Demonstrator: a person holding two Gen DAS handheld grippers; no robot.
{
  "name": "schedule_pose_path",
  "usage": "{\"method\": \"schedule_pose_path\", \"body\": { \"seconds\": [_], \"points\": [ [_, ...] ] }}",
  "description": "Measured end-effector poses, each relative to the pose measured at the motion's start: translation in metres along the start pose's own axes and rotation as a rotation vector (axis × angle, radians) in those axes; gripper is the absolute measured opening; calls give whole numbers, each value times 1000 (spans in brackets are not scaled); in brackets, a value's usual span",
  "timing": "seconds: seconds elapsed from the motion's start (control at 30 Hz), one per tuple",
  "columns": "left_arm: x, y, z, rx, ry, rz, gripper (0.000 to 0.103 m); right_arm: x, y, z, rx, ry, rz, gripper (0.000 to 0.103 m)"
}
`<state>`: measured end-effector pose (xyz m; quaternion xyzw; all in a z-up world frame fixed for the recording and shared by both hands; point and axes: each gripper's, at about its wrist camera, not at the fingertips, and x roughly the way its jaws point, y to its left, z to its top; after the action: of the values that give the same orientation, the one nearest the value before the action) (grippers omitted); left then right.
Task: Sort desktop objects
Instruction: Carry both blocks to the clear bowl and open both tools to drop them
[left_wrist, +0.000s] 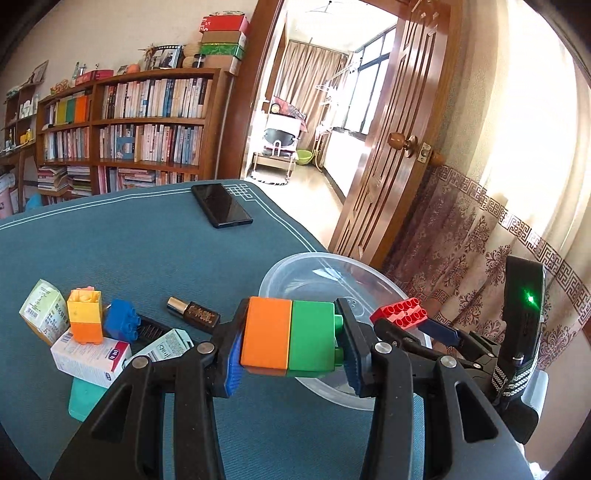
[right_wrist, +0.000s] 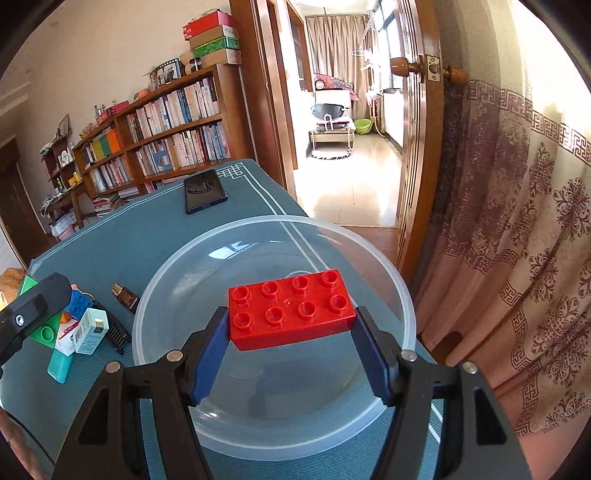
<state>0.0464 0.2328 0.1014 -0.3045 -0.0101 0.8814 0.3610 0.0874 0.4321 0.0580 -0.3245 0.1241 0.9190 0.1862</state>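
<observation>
My left gripper (left_wrist: 291, 338) is shut on an orange-and-green block pair (left_wrist: 291, 336) and holds it at the near left rim of the clear plastic bowl (left_wrist: 314, 266). My right gripper (right_wrist: 291, 325) is shut on a red eight-stud brick (right_wrist: 291, 308) and holds it above the inside of the bowl (right_wrist: 184, 258). The red brick (left_wrist: 400, 312) and right gripper also show in the left wrist view, over the bowl's right side.
On the teal table mat (left_wrist: 129, 251), left of the bowl, lies a pile: a yellow-orange block (left_wrist: 85, 315), a blue brick (left_wrist: 122, 323), medicine boxes (left_wrist: 90, 356), a small dark bottle (left_wrist: 194, 312), a black comb (right_wrist: 114, 326). A black phone (left_wrist: 221, 205) lies at the far corner. The table edge runs just right of the bowl.
</observation>
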Motion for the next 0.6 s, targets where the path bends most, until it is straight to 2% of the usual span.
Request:
{"method": "schedule_pose_path", "body": {
  "seconds": [0.23, 0.4, 0.6],
  "points": [
    [24, -13, 6, 2, 48, -57, 47, 5, -15, 0, 20, 23, -52, 71],
    [33, -18, 11, -5, 54, -83, 47, 6, -19, 0, 24, 24, -75, 71],
    [39, -20, 6, 9, 71, -70, 47, 9, -18, -1, 22, 28, -84, 71]
  ]
}}
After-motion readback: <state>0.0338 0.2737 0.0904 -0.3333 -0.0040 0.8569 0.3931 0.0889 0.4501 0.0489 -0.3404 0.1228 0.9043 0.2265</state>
